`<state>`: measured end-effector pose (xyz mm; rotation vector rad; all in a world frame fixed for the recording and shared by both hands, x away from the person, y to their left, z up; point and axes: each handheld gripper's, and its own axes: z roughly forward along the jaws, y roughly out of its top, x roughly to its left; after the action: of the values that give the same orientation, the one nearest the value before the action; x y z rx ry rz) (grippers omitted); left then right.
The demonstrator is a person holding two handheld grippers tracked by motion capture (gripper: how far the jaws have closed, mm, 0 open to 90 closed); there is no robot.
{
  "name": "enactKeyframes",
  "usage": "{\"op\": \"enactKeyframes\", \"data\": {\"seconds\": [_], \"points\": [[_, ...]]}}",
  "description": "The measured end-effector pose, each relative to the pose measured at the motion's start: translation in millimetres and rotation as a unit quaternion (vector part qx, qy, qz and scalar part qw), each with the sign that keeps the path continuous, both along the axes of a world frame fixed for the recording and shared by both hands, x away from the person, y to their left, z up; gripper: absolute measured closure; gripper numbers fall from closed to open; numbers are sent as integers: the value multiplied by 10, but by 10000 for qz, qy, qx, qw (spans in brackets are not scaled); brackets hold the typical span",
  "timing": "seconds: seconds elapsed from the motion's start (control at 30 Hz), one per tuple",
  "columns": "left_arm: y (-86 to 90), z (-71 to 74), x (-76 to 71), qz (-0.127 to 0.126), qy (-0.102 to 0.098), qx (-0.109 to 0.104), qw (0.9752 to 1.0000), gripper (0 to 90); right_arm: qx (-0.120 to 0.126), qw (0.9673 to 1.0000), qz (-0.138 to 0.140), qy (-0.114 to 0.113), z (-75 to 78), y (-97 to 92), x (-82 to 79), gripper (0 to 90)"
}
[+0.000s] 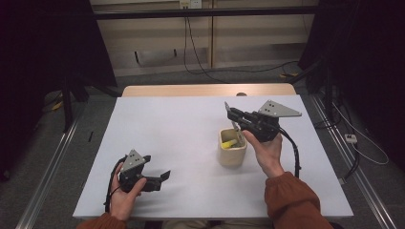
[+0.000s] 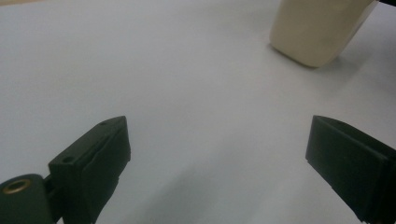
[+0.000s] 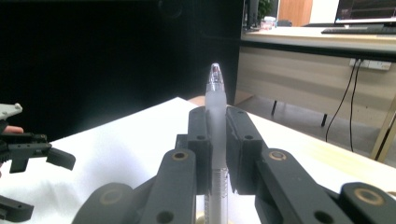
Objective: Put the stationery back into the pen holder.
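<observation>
A cream cup point(image 1: 232, 153) stands right of the table's middle, with a yellow item point(image 1: 228, 142) inside it. My right gripper point(image 1: 234, 117) hovers just above and behind the cup, shut on a translucent white pen point(image 1: 236, 128) whose lower end hangs toward the cup's mouth. In the right gripper view the pen point(image 3: 215, 88) stands upright between the closed jaws of the right gripper point(image 3: 217, 119), its clear tip above them. My left gripper point(image 1: 156, 167) rests low at the front left, open and holding nothing. Its jaws point(image 2: 217, 128) stand wide over bare table, with the cup point(image 2: 317, 28) ahead to the right.
The white table point(image 1: 167, 124) has a wooden strip along its far edge. Black curtains hang at both sides. Cables run over the floor behind and to the right. The left gripper point(image 3: 46, 186) shows far off in the right gripper view.
</observation>
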<state>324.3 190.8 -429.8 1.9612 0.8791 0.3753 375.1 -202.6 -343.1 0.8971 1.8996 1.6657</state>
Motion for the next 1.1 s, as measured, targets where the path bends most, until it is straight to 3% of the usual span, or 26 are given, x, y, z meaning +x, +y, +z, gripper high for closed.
{"op": "enactKeyframes", "data": {"seconds": [0.53,0.73,1.1], "points": [[-9,-2,-6,-9,8,-14,10000,65,-108,9999,40,78,-93,-67,-61,779],[1,0,-1,-8,0,3,10000,65,-80,9999,-30,146,-101,-66,-52,564],[1,0,-1,2,1,0,10000,65,-248,9985,-291,404,-124,-77,-18,323]]}}
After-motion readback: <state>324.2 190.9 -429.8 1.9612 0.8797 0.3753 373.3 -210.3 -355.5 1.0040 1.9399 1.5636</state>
